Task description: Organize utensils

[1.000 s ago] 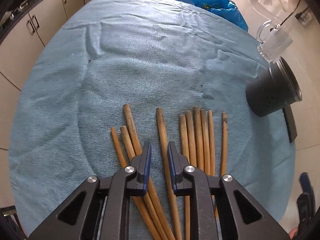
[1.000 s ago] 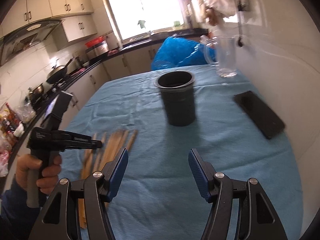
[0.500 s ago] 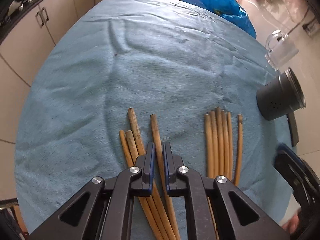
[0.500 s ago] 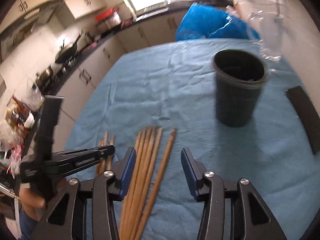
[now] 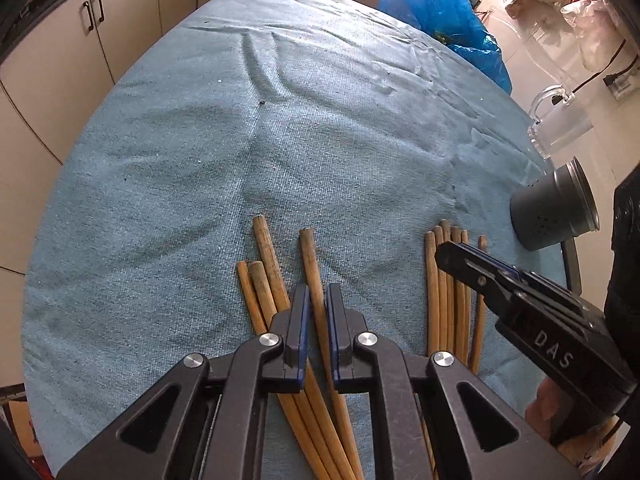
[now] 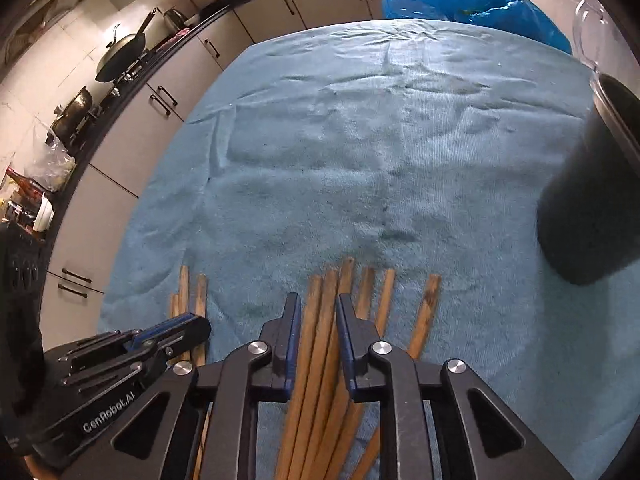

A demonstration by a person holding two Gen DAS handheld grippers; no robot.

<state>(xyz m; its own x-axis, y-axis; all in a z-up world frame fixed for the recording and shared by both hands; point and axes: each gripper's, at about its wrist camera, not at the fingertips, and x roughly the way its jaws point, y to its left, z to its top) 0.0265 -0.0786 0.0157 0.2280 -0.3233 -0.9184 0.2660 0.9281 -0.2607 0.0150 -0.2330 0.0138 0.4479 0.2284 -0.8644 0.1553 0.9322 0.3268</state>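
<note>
Step in hand: pick-up of the chopsticks, both hands at once. The left tongs (image 5: 317,300) are closed on a single chopstick (image 5: 310,264) that lies apart from the left bundle (image 5: 262,264) on the desk (image 5: 200,140). The right tongs (image 6: 318,316) have just been closing over the right bundle (image 6: 320,300). Two or three sticks now lie between their blue pads, and the pads appear to touch the outer ones, though firm pressure cannot be confirmed. Other sticks of that bundle lie outside the jaws to the right.

Next move, as judged: lift both catches clear of the cloth, tilt them upright and carry them to the dark holder (image 5: 556,216), which stands well apart at the far right. The right grip needs care, since round sticks can roll and slip free.

Materials: the chopsticks are slim, round, light brown wood or bamboo with blunt, darkened ends. The desk carries a blue towelling cloth, soft and creased. The holder is a matt grey cylinder with small perforations and a rimmed mouth. A clear glass mug (image 5: 560,128) stands beyond it.
</note>
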